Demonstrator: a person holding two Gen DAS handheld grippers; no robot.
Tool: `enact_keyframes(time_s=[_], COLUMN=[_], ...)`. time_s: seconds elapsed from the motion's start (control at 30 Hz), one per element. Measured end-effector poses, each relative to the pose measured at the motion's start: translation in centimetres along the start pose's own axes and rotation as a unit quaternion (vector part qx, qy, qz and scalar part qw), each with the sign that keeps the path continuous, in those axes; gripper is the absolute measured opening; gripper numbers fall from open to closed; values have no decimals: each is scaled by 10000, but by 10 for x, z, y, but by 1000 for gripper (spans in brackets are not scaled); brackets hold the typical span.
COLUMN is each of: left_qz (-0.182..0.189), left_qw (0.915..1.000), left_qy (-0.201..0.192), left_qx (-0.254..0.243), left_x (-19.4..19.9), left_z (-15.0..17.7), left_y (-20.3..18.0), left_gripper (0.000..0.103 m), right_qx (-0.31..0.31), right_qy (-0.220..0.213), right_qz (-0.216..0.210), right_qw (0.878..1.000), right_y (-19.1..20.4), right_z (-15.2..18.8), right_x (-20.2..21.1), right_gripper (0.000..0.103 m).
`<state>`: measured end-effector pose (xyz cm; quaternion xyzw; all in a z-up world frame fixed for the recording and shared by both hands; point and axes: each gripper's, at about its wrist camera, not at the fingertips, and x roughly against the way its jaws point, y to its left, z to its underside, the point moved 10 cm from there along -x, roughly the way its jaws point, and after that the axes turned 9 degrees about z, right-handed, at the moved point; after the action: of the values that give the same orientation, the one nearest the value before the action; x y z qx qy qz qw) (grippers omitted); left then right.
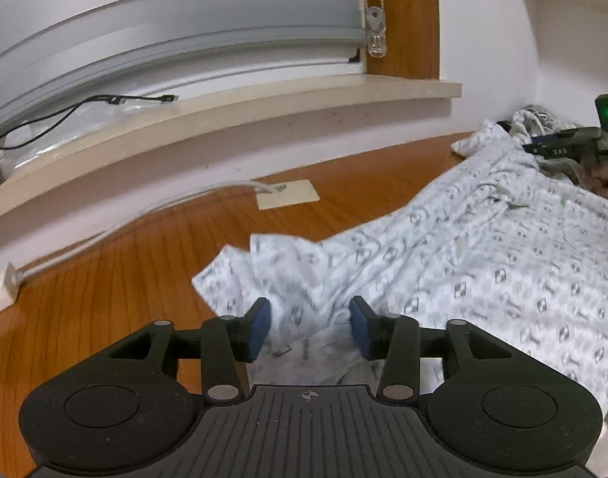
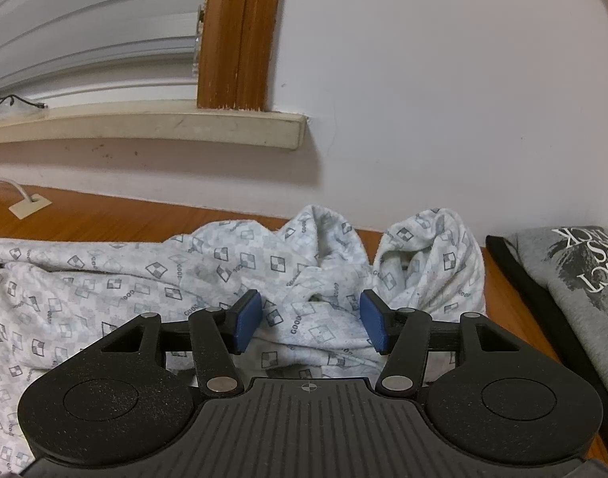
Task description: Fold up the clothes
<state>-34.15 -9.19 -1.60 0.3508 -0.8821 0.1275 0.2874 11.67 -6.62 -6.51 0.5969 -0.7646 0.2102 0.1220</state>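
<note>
Soft, even indoor light, rather dim. Both fisheye views bow the window sill (image 1: 232, 115) strongly and darken at the corners. The left wrist view is motion-blurred; the right is sharp.

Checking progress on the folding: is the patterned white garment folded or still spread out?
Not folded. The patterned garment lies spread and rumpled across the wooden table, its sleeves bunched near the wall; no neat folds show.

bare desk (image 1: 116, 279) left, grey garment (image 2: 575, 286) right
</note>
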Motion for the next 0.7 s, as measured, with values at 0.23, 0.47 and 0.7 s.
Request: enact_keyframes(time_s=[0.23,0.47,0.7], left_qz=[-142,-151,-54], left_qw=[9996,9973,9938], left_qy=[-152,-495,-898], left_qx=[-213,-512,-650], left_x=[6,0,29], left_z=[-7,-39,-68], left_y=[3,-11,-32], left_gripper=[55,4,5], right_qx=[-4,-9,-28], right_qy=[-22,-37,-49], right_qz=[21,69,65], right_qw=[10000,10000,10000], right_y=[0,0,0], right_z=[0,-1,-1], right_x=[1,2,3], right_gripper=[56,60,60])
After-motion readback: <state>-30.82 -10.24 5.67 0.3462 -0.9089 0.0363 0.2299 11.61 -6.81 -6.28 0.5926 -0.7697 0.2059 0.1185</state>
